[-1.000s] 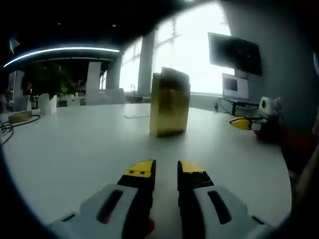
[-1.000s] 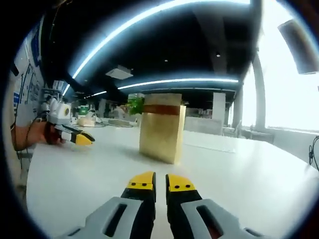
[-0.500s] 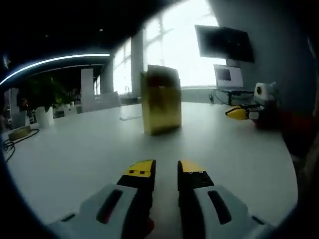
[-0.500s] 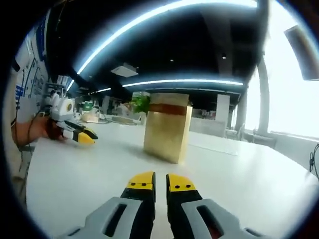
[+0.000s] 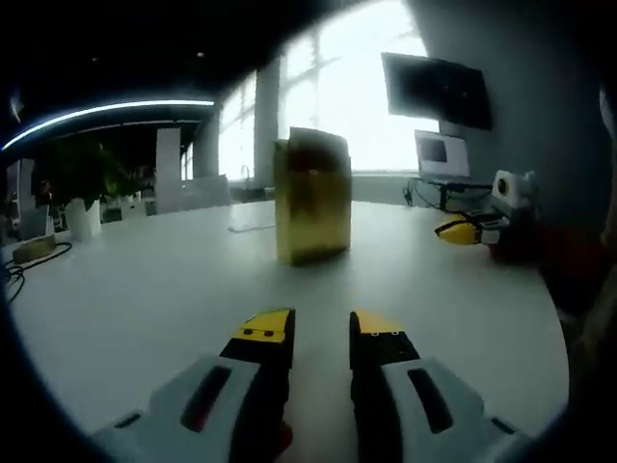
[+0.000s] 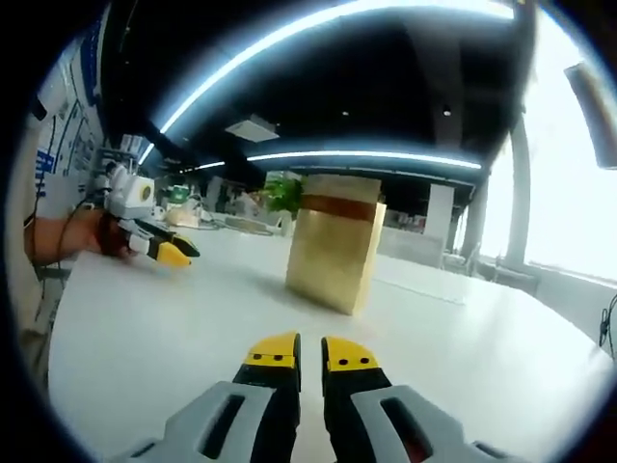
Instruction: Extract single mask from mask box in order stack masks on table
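A tall gold mask box (image 5: 311, 198) stands upright on the white table (image 5: 145, 289), a dark band near its top (image 6: 337, 209). My left gripper (image 5: 321, 329) hovers low over the table in front of the box, well short of it, jaws a little apart with nothing between them. The right gripper (image 6: 310, 352) points at the box (image 6: 335, 243) from another side, also short of it, its yellow-tipped jaws nearly touching and empty. In each view the other gripper shows off to the side: the right gripper (image 5: 468, 231) and the left gripper (image 6: 159, 246), held by a hand (image 6: 82, 233).
A wall monitor (image 5: 436, 89) and a laptop (image 5: 442, 154) stand behind the table's far right. A potted plant (image 5: 82, 198) and a cable (image 5: 12, 270) are at the left. A thin flat sheet (image 5: 253, 228) lies beside the box. Open table surrounds the box.
The left gripper's jaws have parted slightly. The right gripper's view has shifted, so the box sits a bit further right and larger in it. The box itself has not moved.
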